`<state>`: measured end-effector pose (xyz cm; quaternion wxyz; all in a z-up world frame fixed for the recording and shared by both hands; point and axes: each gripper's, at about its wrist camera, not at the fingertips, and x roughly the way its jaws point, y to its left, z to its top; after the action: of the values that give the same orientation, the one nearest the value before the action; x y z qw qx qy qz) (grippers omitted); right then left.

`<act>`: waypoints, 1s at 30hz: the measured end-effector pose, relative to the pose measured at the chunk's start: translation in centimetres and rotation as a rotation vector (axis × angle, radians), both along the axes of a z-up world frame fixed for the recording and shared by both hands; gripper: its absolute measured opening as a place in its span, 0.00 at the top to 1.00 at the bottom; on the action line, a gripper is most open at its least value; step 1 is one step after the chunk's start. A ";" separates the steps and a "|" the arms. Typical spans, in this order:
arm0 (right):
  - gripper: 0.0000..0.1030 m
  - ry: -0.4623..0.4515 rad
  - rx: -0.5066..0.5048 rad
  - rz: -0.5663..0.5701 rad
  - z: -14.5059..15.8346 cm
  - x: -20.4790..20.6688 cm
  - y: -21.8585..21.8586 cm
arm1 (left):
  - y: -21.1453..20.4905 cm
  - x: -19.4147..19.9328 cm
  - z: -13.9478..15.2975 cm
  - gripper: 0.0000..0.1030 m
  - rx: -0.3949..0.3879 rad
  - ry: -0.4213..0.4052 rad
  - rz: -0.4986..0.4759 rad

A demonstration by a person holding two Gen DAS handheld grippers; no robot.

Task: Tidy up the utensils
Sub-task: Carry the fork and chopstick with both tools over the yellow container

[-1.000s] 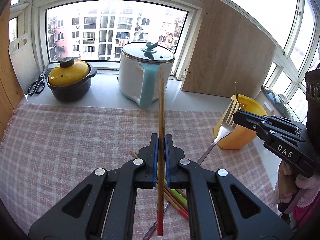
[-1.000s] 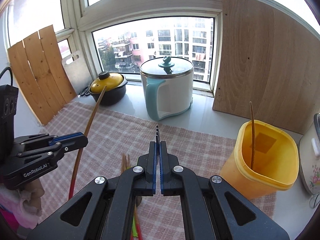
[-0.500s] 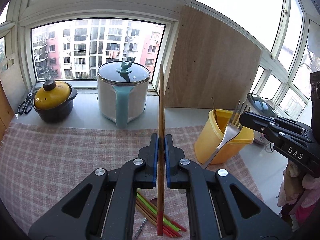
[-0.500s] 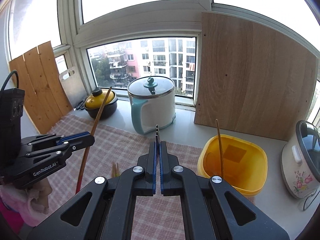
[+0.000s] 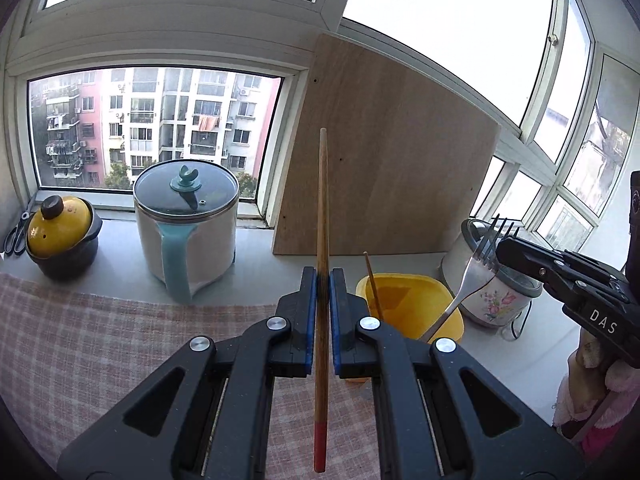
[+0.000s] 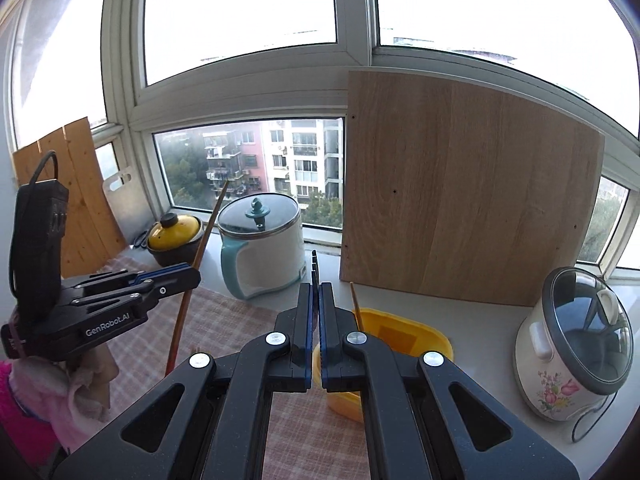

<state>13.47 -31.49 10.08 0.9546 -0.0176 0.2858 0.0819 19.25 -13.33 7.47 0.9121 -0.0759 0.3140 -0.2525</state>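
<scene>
At the far left corner of the desk (image 5: 256, 252), a pair of scissors (image 5: 14, 236) is lying beside a dark clay pot with a yellow lid (image 5: 60, 236), and next to that a white electric pot with a teal handle and glass lid (image 5: 186, 224) is standing along the back edge by the window. A pink checked cloth (image 5: 100, 348) is covering the near left part of the desk. The left gripper (image 5: 322, 316) is clamping a long wooden chopstick with a red tip (image 5: 321, 280) between its blue-lined jaws, the chopstick standing nearly upright with the red end down. Behind it, a large wooden board (image 5: 384, 168) is leaning against the window frame. Just right of the left gripper, a yellow plastic container (image 5: 412, 304) is sitting at the right edge of the cloth, with a thin wooden stick (image 5: 373, 286) leaning inside it. The right gripper (image 6: 315, 320) is closing its jaws on the handle of a silver metal fork (image 5: 476, 264), the tines pointing up above the container. At the right end of the desk, a white rice cooker with a flower print (image 6: 572, 340) is standing on the bare surface.
</scene>
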 end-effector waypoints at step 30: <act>0.99 0.052 -0.056 -0.119 -2.3 3.5 -9.9 | -12.6 7.2 -2.8 0.96 -0.066 0.027 -0.011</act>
<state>16.98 -41.40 7.81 0.9491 -0.0254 0.3134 0.0173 26.45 -25.93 4.63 0.9034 -0.1078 0.3181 -0.2665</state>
